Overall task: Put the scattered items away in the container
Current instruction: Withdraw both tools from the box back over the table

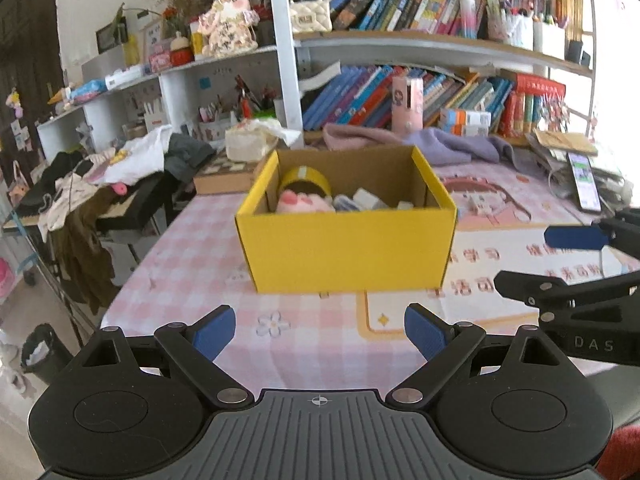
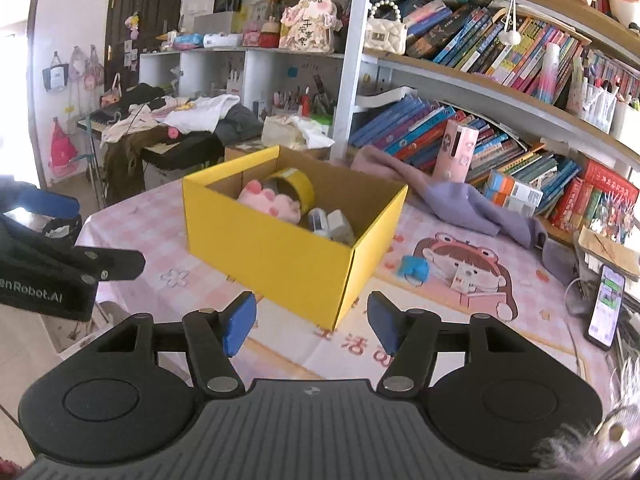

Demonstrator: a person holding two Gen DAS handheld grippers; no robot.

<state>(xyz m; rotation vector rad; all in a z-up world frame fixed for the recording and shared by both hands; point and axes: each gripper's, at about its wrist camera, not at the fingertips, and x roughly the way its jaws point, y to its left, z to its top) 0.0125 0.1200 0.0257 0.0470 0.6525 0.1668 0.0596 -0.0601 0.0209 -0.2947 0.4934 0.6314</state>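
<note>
A yellow cardboard box [image 1: 348,248] [image 2: 280,256] stands on the pink checked tablecloth. Inside it lie a yellow tape roll [image 1: 306,178] [image 2: 294,186], a pink plush [image 1: 300,202] [image 2: 268,202] and some small white items. My left gripper [image 1: 320,334] hangs open just short of the box's near wall, with nothing between its fingers. To the box's right, my right gripper [image 2: 312,322] is open and empty above the box's near corner. A small blue item [image 2: 414,270] and a small white item [image 2: 464,278] [image 1: 478,202] lie on the mat right of the box.
A phone [image 2: 606,308] [image 1: 586,182] lies at the table's right edge. A purple cloth [image 2: 460,204] is draped behind the box, below shelves packed with books. A side table piled with clothes [image 1: 120,168] stands at the left. The table's left edge is close to the box.
</note>
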